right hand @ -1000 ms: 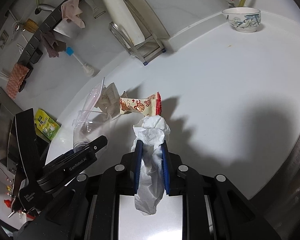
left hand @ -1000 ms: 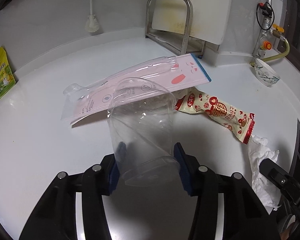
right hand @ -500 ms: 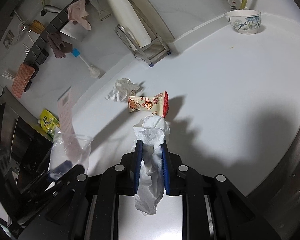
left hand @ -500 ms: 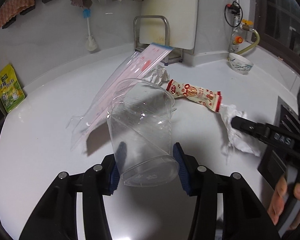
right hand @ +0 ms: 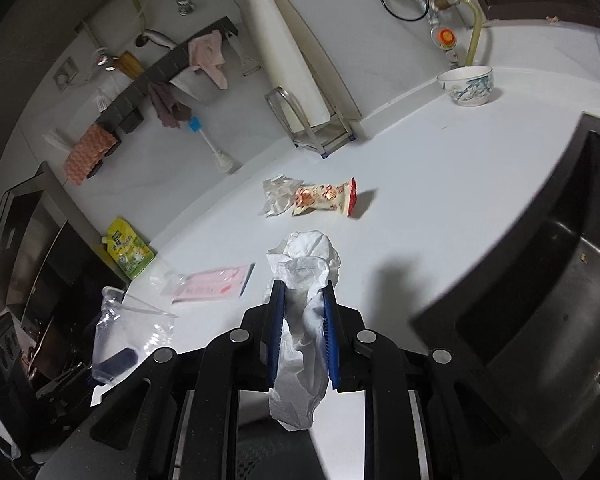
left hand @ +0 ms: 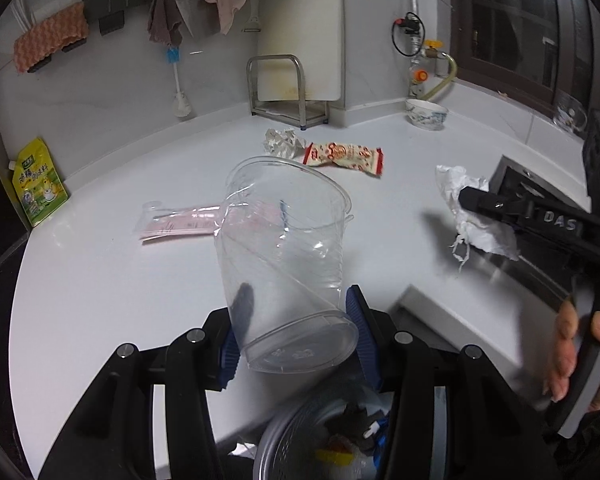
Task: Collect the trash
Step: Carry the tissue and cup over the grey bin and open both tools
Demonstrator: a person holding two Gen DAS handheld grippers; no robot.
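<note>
**Cup and tissue held above counter**

The clear plastic cup (left hand: 284,256) is clamped near its base by the left gripper (left hand: 294,334), whose fingertips are blurred through it. A white tissue (right hand: 304,276) is pinched in the nearly closed right gripper (right hand: 302,308). Left on the counter (left hand: 100,288): one snack wrapper (left hand: 344,156), one crumpled paper (left hand: 282,142), one pink packet (left hand: 180,224). A mesh bin (left hand: 320,440), partly cut off, appears only in the left view.

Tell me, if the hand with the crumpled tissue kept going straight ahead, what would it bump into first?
Probably the red-and-cream snack wrapper on the white counter, just beyond the tissue in the right gripper, though depth is unclear.
</note>
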